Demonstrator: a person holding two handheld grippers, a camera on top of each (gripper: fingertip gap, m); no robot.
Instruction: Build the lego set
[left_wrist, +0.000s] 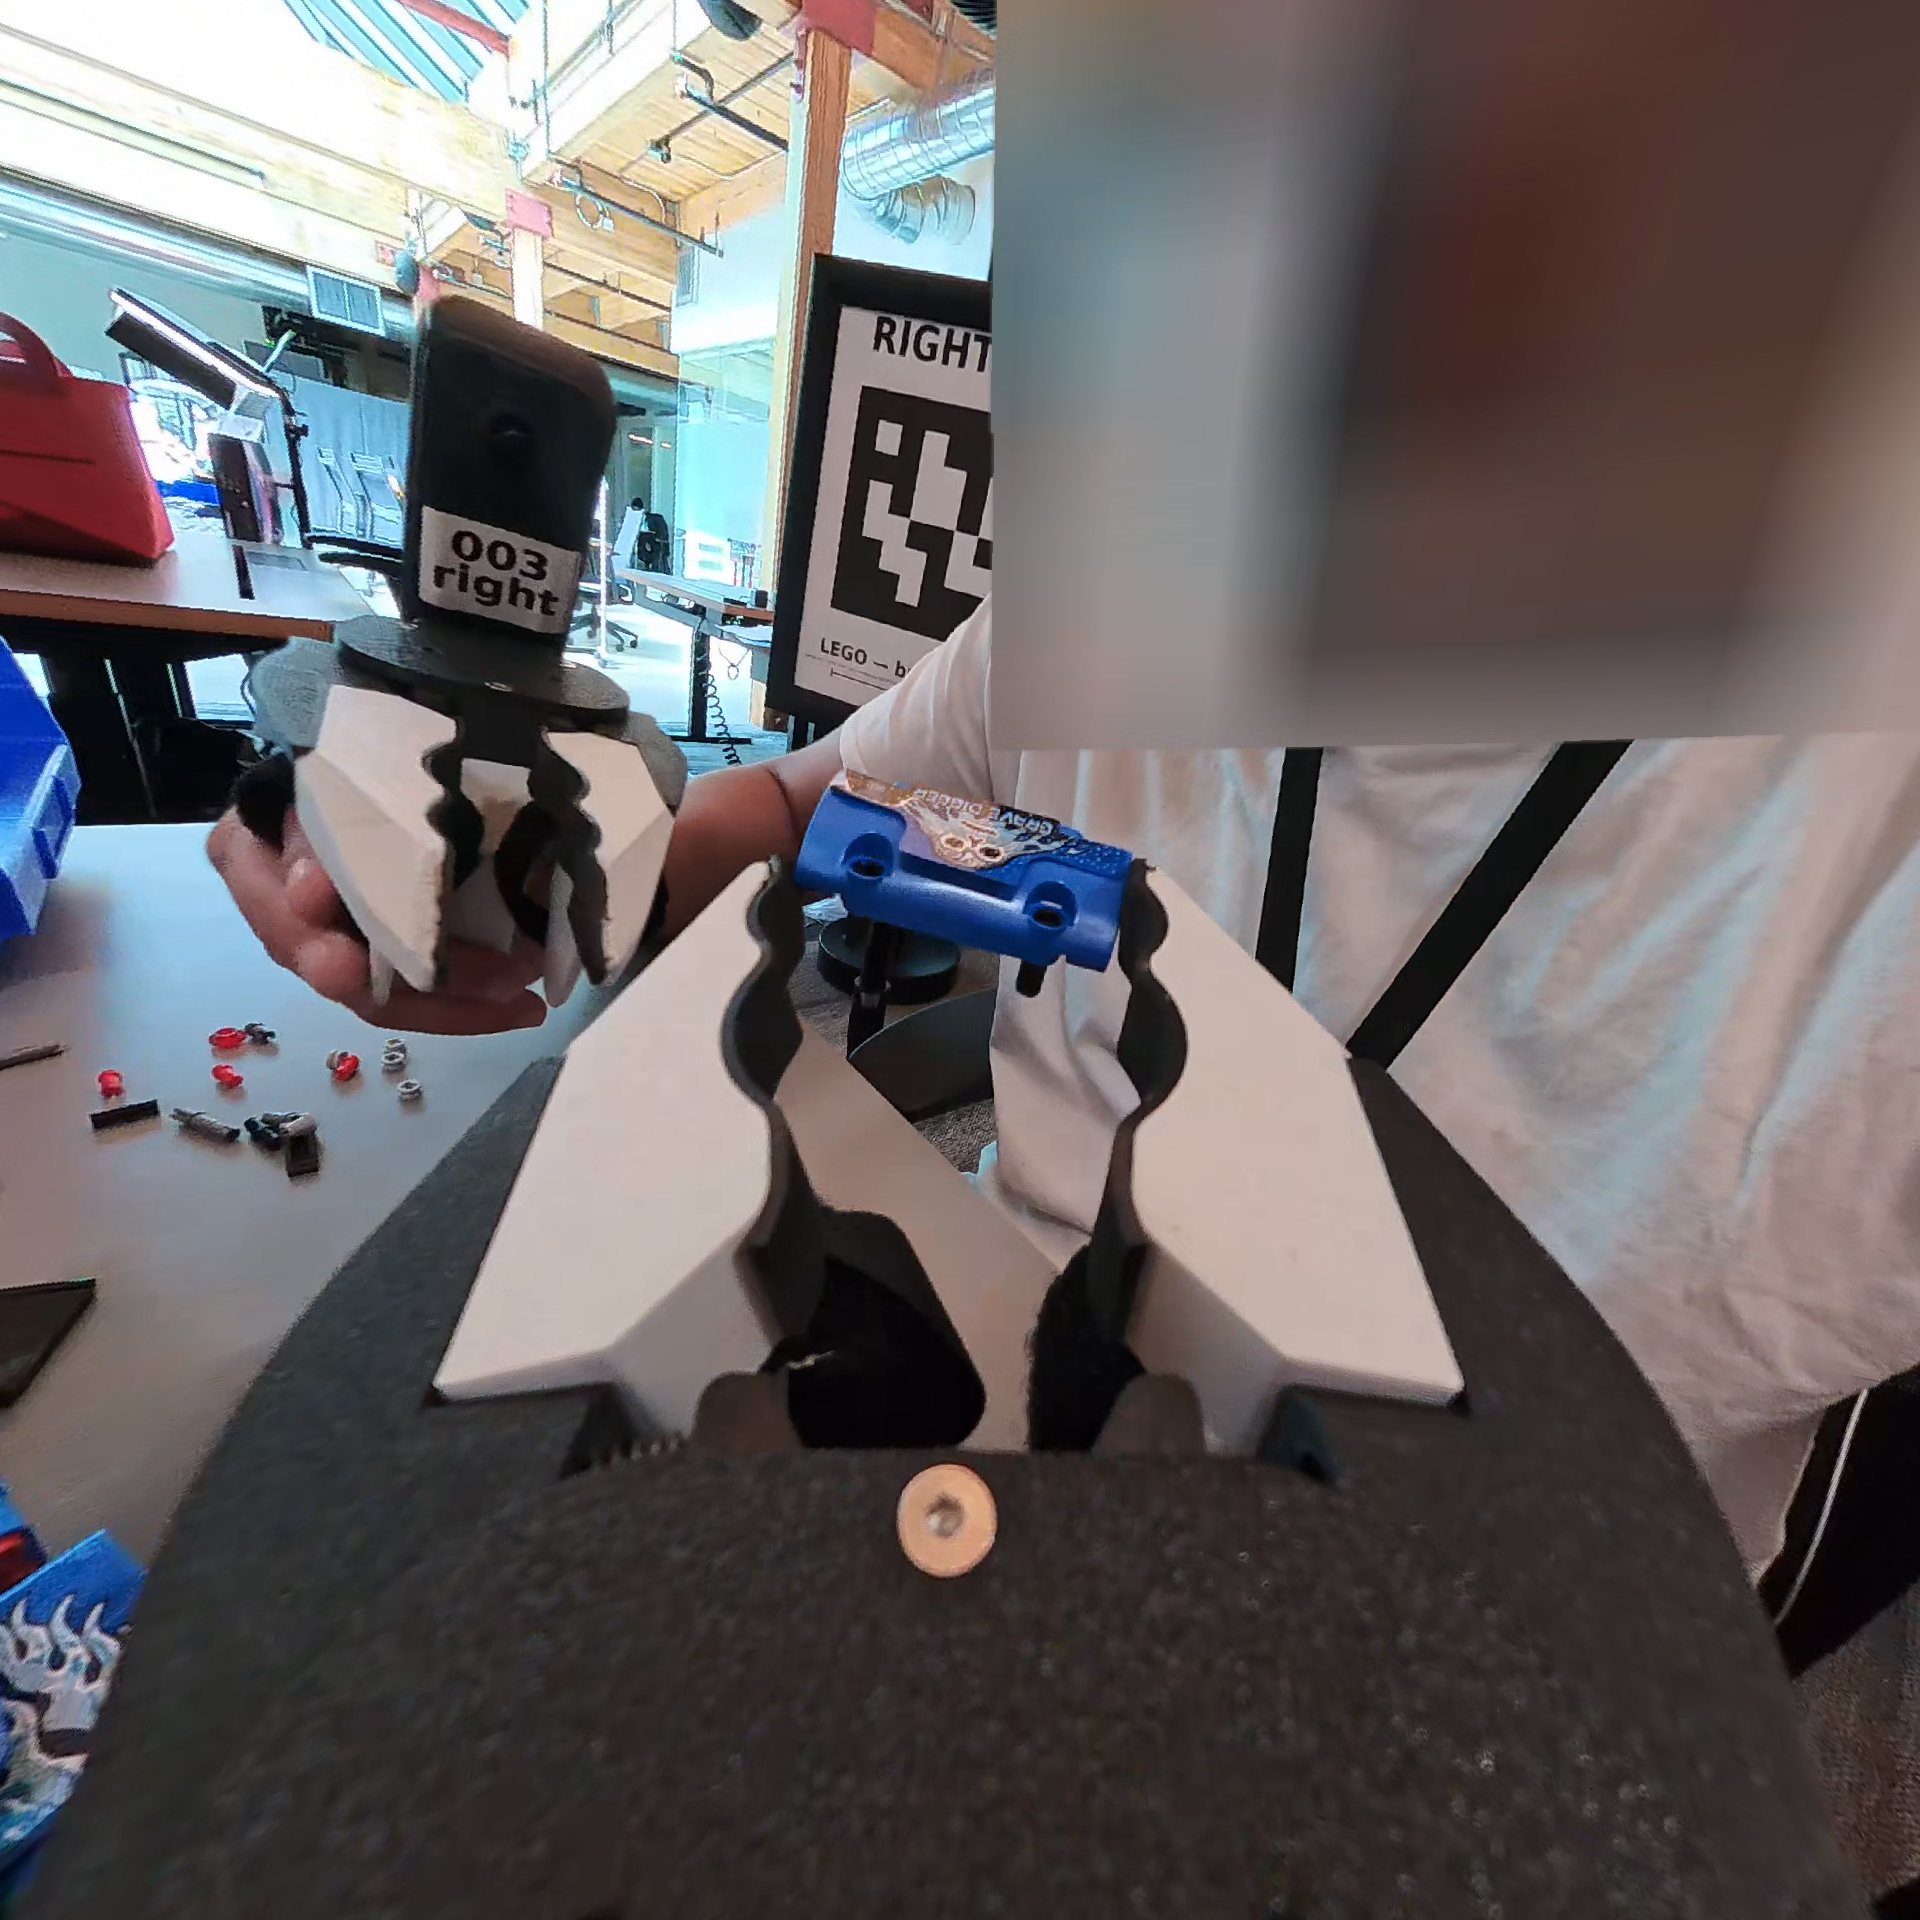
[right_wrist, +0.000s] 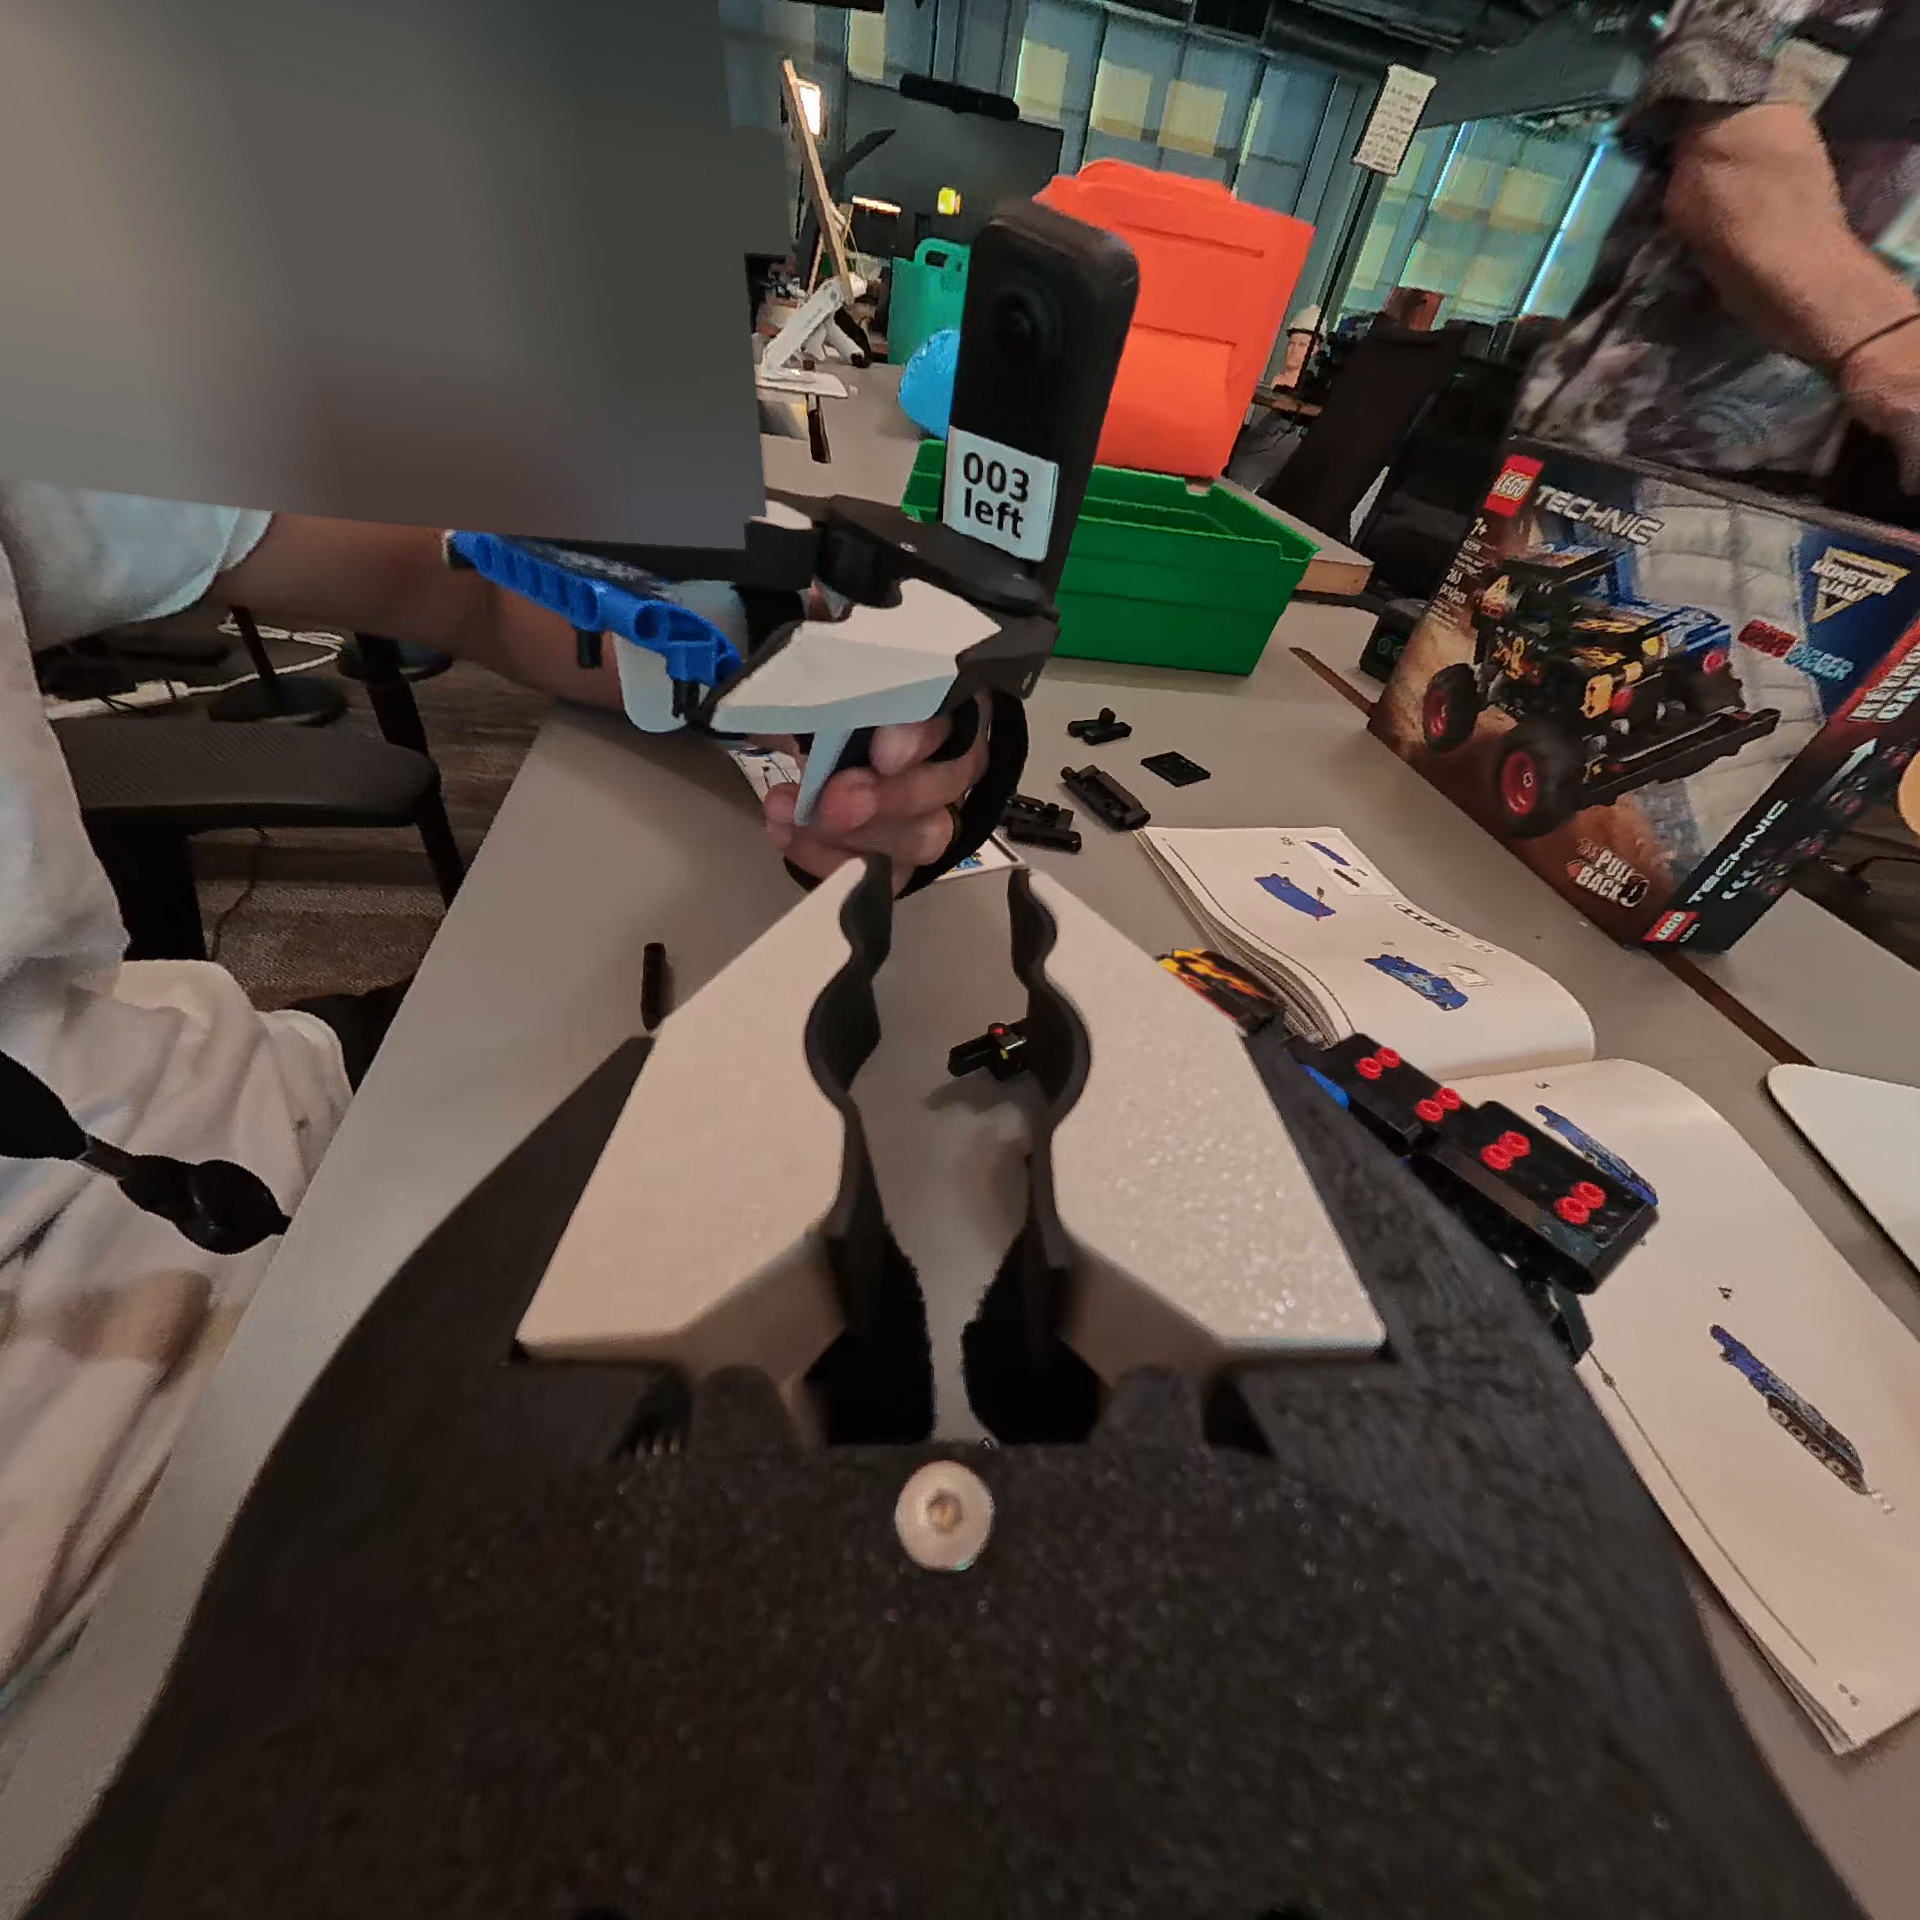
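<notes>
My left gripper (left_wrist: 961, 906) is shut on a blue Lego panel (left_wrist: 966, 883) with a printed sticker, held across its fingertips in the air off the table edge, in front of a person's white shirt. The right wrist view shows this gripper (right_wrist: 670, 665) from the side with the blue panel (right_wrist: 592, 597) sticking out left. My right gripper (right_wrist: 945, 896) is open and empty above the grey table (right_wrist: 582, 831), over a small black piece (right_wrist: 992, 1044) with a red dot. It also shows in the left wrist view (left_wrist: 509, 904), held in a hand to the left of the panel.
Small red, grey and black pins (left_wrist: 239, 1091) lie on the table. An open instruction booklet (right_wrist: 1403, 966), a black assembly with red pins (right_wrist: 1496, 1153) and the set's box (right_wrist: 1662, 707) lie to the right. A green bin (right_wrist: 1164, 561) and loose black parts (right_wrist: 1101, 795) sit behind. From either gripper's tips it is about 15 centimetres to the small black piece (right_wrist: 992, 1044).
</notes>
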